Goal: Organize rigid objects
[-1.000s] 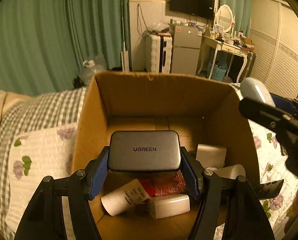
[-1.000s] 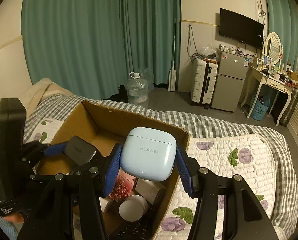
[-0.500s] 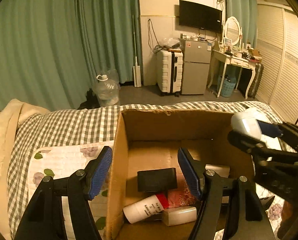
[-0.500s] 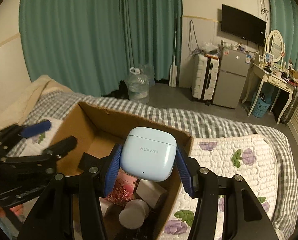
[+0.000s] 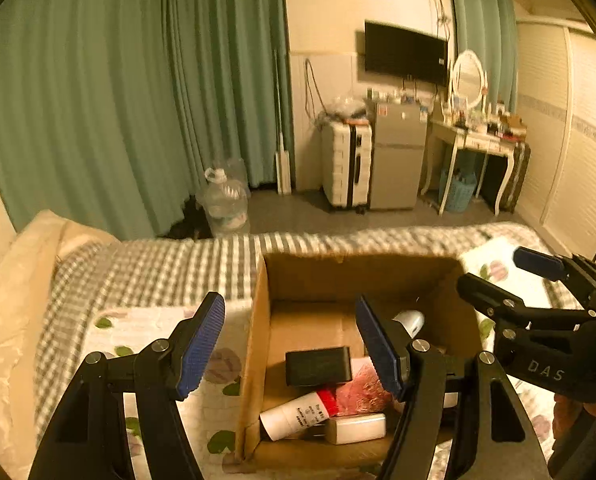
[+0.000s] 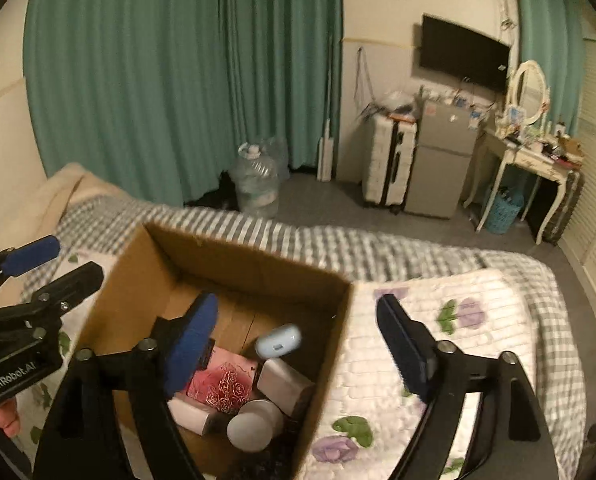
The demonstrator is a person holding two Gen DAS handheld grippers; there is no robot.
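Observation:
An open cardboard box point(image 5: 254, 344) point(image 6: 234, 264) sits on the bed. Inside lie a dark charger block point(image 5: 317, 366), a pale blue earbud case point(image 6: 278, 341) point(image 5: 409, 320), a white tube with a red cap point(image 5: 298, 416), a pink rose-patterned box point(image 6: 222, 386), a white block point(image 5: 355, 428) and a round white lid point(image 6: 254, 426). My left gripper point(image 5: 290, 340) is open and empty above the box's left wall. My right gripper point(image 6: 298, 348) is open and empty above the box's right wall; it also shows in the left wrist view point(image 5: 497, 276).
The box rests on a floral quilt point(image 6: 457, 320) over a checked bedspread point(image 5: 158, 264). Beyond the bed are a water jug point(image 5: 226, 204), a white suitcase point(image 5: 345, 164), a small fridge point(image 5: 395, 156) and a dressing table point(image 5: 477, 140).
The left gripper opened and dropped the charger into the box, then rose. The right gripper opened and the blue earbud case fell into the box.

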